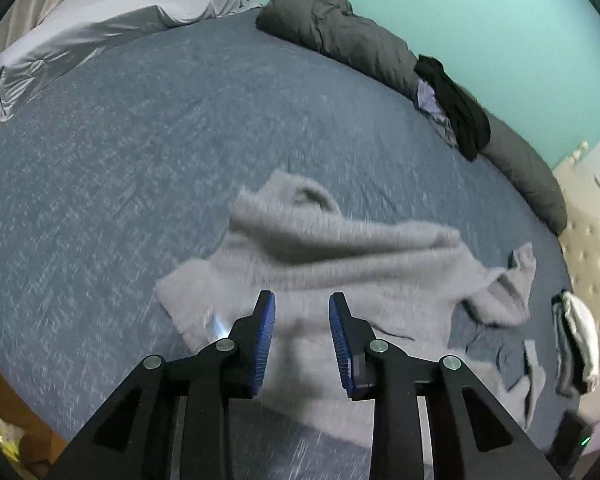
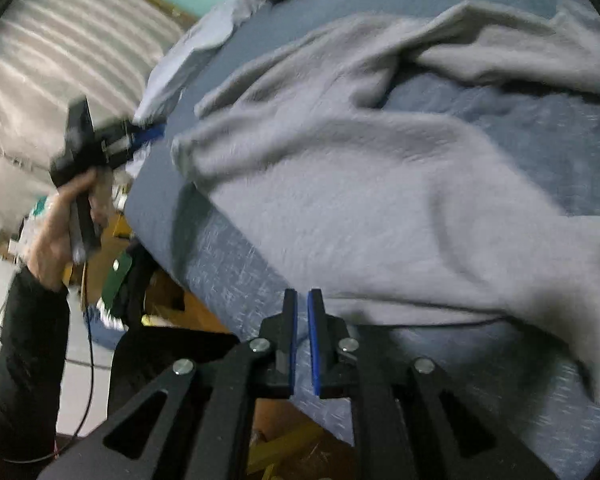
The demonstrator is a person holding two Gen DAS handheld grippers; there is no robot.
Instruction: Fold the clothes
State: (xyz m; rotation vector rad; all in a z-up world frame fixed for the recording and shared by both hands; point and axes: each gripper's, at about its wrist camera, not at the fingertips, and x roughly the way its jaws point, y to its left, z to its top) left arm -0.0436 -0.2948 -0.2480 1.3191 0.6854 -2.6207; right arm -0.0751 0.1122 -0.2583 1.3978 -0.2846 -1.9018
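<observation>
Lying rumpled on the blue bed sheet [image 1: 100, 152] is the grey fleece sweater [image 1: 340, 256] — spreading toward the near edge. The left gripper [image 1: 302, 320] is hovering above its hem, jaws wide apart, holding nothing. The right gripper [image 2: 302, 312] is sitting nearly closed — a thin gap, nothing visibly between the pads.

A blue-sheeted bed [image 1: 140, 160] carries a rolled dark grey duvet [image 1: 340, 36] along its far edge, pale grey pillows [image 1: 100, 20] far left, beneath a turquoise wall [image 1: 480, 8].
</observation>
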